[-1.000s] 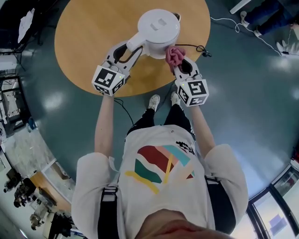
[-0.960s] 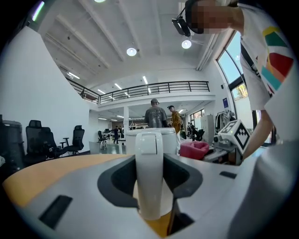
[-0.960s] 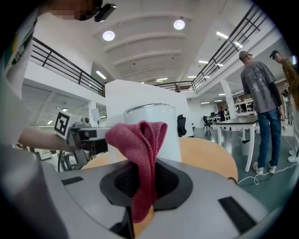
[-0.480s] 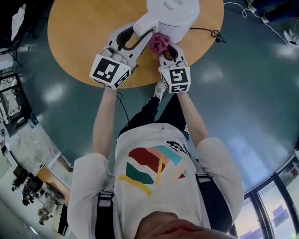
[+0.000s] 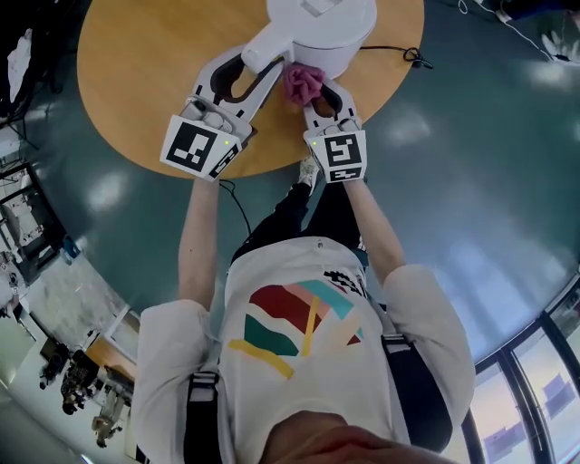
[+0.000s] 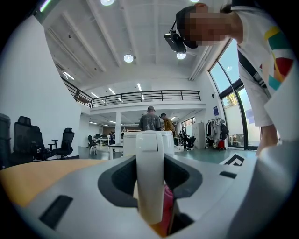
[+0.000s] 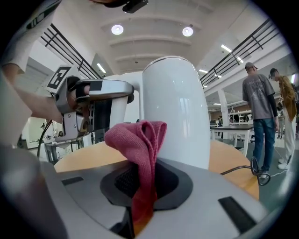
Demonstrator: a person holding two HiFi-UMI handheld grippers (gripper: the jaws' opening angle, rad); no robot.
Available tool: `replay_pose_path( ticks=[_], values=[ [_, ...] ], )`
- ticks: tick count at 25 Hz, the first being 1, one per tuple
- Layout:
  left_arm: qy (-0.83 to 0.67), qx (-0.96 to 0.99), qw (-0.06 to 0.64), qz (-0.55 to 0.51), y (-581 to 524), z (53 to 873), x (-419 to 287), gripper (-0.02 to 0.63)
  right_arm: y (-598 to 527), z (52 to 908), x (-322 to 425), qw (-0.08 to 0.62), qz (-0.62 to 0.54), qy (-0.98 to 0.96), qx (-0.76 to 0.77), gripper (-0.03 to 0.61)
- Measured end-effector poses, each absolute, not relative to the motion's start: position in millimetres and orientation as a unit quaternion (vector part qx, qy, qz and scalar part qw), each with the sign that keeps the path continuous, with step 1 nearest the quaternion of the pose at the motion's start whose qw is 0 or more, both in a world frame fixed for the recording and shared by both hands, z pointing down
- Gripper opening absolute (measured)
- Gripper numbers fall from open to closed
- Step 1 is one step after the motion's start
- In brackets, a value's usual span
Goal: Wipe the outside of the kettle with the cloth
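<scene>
White plastic kettle [image 5: 322, 27] stands near the middle of the round wooden worktop [image 5: 136, 82], its handle [image 5: 263, 53] running toward the near edge and clamped in your left claw [image 5: 249, 77]. Your right claw [image 5: 319, 91] pinches the bunched pink cloth [image 5: 304, 82] at the wall, right of the handle. Since a second ago the cloth has come down toward the handle; left grip unchanged.

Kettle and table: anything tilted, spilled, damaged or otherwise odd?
Nothing stands out. The kettle stands upright on the round table, left tool clamped on its handle, right tool holding the pink cloth by its side.
</scene>
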State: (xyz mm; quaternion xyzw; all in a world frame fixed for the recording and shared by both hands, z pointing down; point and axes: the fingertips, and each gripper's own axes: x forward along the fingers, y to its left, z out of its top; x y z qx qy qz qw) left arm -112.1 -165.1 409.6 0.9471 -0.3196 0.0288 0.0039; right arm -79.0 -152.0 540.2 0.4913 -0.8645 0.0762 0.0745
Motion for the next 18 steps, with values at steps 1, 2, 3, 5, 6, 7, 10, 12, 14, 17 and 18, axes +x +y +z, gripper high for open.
replay_pose_path(
  ticks=[1, 2, 3, 5, 6, 7, 10, 12, 14, 17, 18],
  values=[
    [-0.317, 0.948, 0.004, 0.03, -166.1, 410.0, -112.1, 0.186, -151.9, 540.5, -76.9, 0.077, 0.074, -0.864, 0.492, 0.048],
    [-0.314, 0.949, 0.004, 0.03, -166.9, 410.5, -112.0, 0.186, -151.9, 541.1, -74.5, 0.08, 0.072, -0.863, 0.493, 0.048],
    [-0.312, 0.95, 0.005, 0.031, -167.5, 411.1, -111.9, 0.186, -151.8, 541.7, -72.0, 0.082, 0.072, -0.862, 0.494, 0.048],
    [-0.308, 0.951, 0.005, 0.032, -168.1, 411.8, -112.2, 0.186, -151.5, 542.7, -66.9, 0.086, 0.074, -0.861, 0.496, 0.048],
    [-0.306, 0.951, 0.005, 0.033, -168.4, 411.9, -112.2, 0.186, -151.2, 542.9, -64.1, 0.088, 0.075, -0.86, 0.498, 0.048],
    [-0.304, 0.952, 0.005, 0.033, -168.9, 411.8, -112.1, 0.186, -151.0, 543.1, -61.0, 0.089, 0.077, -0.858, 0.5, 0.048],
    [-0.299, 0.954, 0.007, 0.035, -169.6, 411.9, -112.6, 0.186, -149.6, 545.7, -50.6, 0.096, 0.085, -0.853, 0.505, 0.048],
    [-0.293, 0.955, 0.009, 0.036, -169.4, 411.9, -112.1, 0.186, -149.3, 547.1, -43.0, 0.105, 0.084, -0.851, 0.508, 0.048],
    [-0.283, 0.958, 0.011, 0.037, -168.7, 411.1, -111.2, 0.186, -149.4, 544.9, -37.1, 0.112, 0.081, -0.849, 0.51, 0.048],
    [-0.271, 0.962, 0.011, 0.041, -169.5, 410.5, -110.6, 0.184, -150.5, 544.6, -25.1, 0.115, 0.082, -0.844, 0.517, 0.048],
    [-0.269, 0.962, 0.011, 0.043, -170.3, 410.9, -110.3, 0.184, -152.1, 546.2, -18.6, 0.115, 0.084, -0.842, 0.521, 0.048]
  ],
)
